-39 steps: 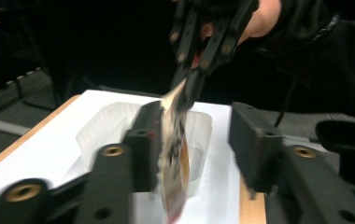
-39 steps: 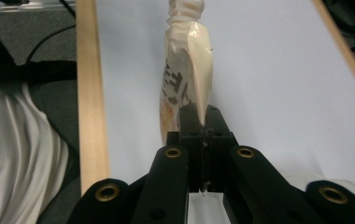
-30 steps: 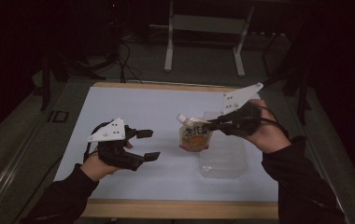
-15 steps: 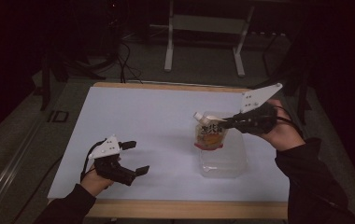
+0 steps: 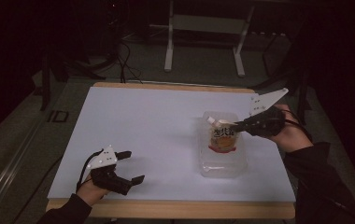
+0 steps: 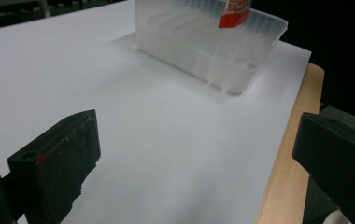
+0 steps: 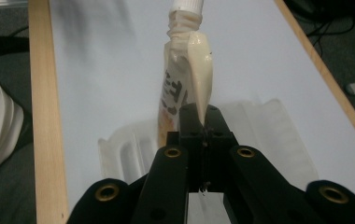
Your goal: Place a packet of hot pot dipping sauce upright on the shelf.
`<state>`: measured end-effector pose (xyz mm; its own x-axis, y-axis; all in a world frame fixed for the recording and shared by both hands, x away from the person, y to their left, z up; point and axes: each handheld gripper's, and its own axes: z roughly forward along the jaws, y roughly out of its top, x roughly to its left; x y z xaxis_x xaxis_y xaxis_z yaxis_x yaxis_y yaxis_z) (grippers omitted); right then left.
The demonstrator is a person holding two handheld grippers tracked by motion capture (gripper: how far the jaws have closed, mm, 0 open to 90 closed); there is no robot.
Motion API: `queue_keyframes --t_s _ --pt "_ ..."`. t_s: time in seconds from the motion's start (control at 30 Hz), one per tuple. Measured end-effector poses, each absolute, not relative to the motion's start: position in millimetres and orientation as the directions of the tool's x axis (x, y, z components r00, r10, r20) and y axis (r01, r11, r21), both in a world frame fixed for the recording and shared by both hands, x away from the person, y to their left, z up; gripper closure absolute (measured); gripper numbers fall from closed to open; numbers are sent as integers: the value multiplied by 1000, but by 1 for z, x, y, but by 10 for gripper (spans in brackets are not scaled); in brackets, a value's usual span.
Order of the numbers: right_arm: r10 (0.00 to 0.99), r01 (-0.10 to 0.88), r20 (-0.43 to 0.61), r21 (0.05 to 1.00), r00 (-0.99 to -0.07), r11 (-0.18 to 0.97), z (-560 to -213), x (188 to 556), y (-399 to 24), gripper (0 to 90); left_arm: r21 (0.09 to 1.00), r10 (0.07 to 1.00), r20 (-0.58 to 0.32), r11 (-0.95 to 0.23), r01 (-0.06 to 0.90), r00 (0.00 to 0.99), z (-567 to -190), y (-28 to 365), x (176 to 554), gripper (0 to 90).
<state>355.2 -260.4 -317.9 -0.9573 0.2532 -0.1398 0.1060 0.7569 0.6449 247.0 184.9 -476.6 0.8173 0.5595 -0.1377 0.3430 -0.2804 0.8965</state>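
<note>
A spouted drink pouch [image 5: 223,136] with an orange and red label and a white cap hangs upright over a clear plastic container [image 5: 222,163] at the right of the table. My right gripper [image 5: 234,126] is shut on the pouch's upper edge. In the right gripper view the jaws [image 7: 202,122] pinch the cream side seam of the pouch [image 7: 185,79], with the ribbed container [image 7: 264,135] below. My left gripper [image 5: 135,165] stands open near the front left corner. In the left gripper view, its fingers [image 6: 54,168] are wide apart and hold nothing, with the container [image 6: 203,46] ahead.
A white sheet [image 5: 143,121] covers the table, with a wooden edge [image 5: 166,209] along the front. Behind the table a white metal stand [image 5: 203,28] and cables [image 5: 119,51] sit on the dark floor. A person's sleeve [image 5: 320,182] comes in at the lower right.
My right gripper has carried the pouch to the right, from beside the container to above it. My left gripper has drawn back toward the front left corner, still open.
</note>
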Motion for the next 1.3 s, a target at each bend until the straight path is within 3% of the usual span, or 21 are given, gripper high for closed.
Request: queue_keyframes --t_s 0.33,0.9,1.3 --pt "274 138 -137 608 -952 782 -330 363 -266 892 894 561 -157 -270 359 813 -481 188 250 10" --pt "227 106 -158 547 -961 830 -338 374 -243 891 890 547 -175 -267 369 818 -484 189 251 9" --pt "232 119 -106 619 -967 776 -362 378 -245 890 893 547 -178 -259 368 818 -487 191 251 9"
